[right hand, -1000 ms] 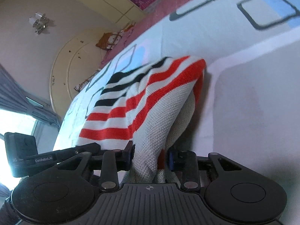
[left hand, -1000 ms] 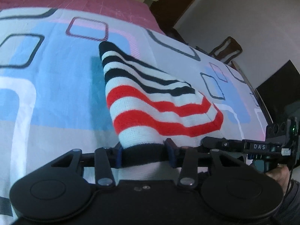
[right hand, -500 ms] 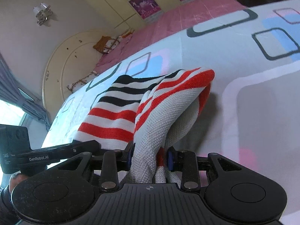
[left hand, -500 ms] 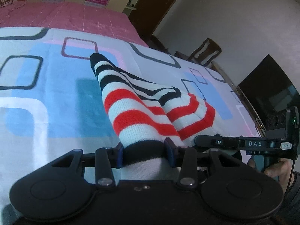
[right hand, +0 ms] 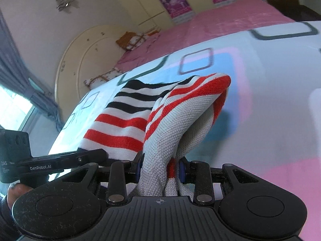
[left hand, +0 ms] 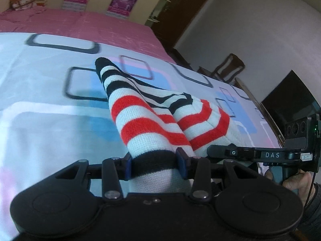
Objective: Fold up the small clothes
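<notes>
Both tongs, left [left hand: 153, 160] and right [right hand: 159, 167], grip the sweater [left hand: 160, 116], lifted and bunched over the bed [left hand: 50, 120]; folding seems barely half done.

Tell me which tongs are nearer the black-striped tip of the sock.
Left, as far as these views show. The left tongs clamp the sock on the strip running straight to the tip; the right tongs clamp the bunched red-striped part beside it.

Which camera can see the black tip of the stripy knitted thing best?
The left wrist view: the red, black and white striped knitted garment stretches away to its black tip, resting on the patterned bedsheet. The right wrist view shows mostly bunched grey-white knit; that tip is hidden.
</notes>
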{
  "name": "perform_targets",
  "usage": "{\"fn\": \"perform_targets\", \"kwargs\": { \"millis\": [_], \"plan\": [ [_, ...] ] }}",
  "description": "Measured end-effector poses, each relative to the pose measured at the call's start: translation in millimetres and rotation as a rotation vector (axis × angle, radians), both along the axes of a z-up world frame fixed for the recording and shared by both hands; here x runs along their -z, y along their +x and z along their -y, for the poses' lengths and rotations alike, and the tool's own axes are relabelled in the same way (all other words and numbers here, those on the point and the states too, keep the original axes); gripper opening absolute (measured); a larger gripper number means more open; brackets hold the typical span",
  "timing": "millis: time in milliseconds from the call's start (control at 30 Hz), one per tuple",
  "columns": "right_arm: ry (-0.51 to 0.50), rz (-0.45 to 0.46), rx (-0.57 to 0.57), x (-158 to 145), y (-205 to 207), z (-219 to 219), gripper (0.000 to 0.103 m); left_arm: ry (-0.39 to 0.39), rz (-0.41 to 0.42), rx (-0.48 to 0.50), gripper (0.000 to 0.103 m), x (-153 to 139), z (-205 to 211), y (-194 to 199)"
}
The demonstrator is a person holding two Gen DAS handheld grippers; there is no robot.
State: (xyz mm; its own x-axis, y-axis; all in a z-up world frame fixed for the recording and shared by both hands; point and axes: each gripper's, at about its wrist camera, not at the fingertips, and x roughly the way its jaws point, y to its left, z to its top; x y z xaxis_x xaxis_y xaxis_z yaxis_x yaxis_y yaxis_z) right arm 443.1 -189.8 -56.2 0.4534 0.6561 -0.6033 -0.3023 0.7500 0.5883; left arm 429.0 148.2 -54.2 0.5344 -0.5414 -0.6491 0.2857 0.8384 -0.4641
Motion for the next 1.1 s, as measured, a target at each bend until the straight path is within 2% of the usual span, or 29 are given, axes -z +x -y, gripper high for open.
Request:
{"fn": "perform_targets", "kwargs": {
  "millis": [167, 300, 333, 367, 400, 467, 533, 600, 667, 700, 733, 800, 833, 900, 967, 1033, 1100],
  "plan": [
    [0.024, -0.019, -0.032, 7, 8, -45, 0.034, 0.010, -0.009, -0.044, 0.041, 5, -47, -6],
    [0.033, -0.059, -0.051, 28, 16, -74, 0.034, 0.007, -0.043, -0.073, 0.041, 27, -76, -4],
    [0.026, -0.071, -0.053, 36, 18, -79, 0.034, 0.025, -0.064, -0.078, 0.043, 38, -80, -2],
    [0.015, -0.098, -0.039, 50, 22, -81, 0.034, 0.040, -0.091, -0.085, 0.049, 48, -85, -1],
    [0.007, -0.135, -0.010, 63, 25, -79, 0.034, 0.016, -0.111, -0.098, 0.053, 57, -94, -1],
    [0.136, -0.193, 0.045, 87, 27, -58, 0.035, -0.083, -0.131, -0.137, 0.055, 67, -106, -4],
    [0.185, -0.217, 0.072, 92, 27, -50, 0.035, -0.074, -0.112, -0.134, 0.055, 65, -105, -5],
    [0.155, -0.204, 0.067, 87, 29, -53, 0.038, -0.051, -0.104, -0.132, 0.060, 61, -103, -4],
    [0.130, -0.203, 0.095, 79, 32, -51, 0.050, -0.031, -0.111, -0.143, 0.073, 56, -109, -8],
    [0.099, -0.185, 0.124, 71, 29, -49, 0.058, -0.018, -0.098, -0.150, 0.073, 50, -113, -11],
    [0.045, -0.139, 0.157, 59, 28, -46, 0.059, -0.011, -0.070, -0.154, 0.069, 44, -117, -16],
    [-0.010, -0.032, 0.161, 37, 21, -42, 0.058, -0.008, -0.006, -0.156, 0.051, 34, -122, -19],
    [-0.046, 0.016, 0.149, 27, 23, -47, 0.042, -0.008, 0.016, -0.149, 0.038, 29, -121, -15],
    [-0.112, 0.076, 0.095, 14, 27, -68, 0.021, 0.021, 0.042, -0.121, 0.037, 24, -111, -1],
    [-0.154, 0.119, 0.035, 8, 33, -92, 0.021, 0.048, 0.042, -0.095, 0.037, 27, -97, 14],
    [-0.233, 0.174, -0.031, 9, 36, -120, 0.021, 0.066, 0.008, -0.059, 0.037, 38, -87, 27],
    [-0.419, 0.137, -0.065, 29, 43, -147, 0.021, 0.062, 0.010, -0.038, 0.037, 43, -84, 28]
  ]
}}
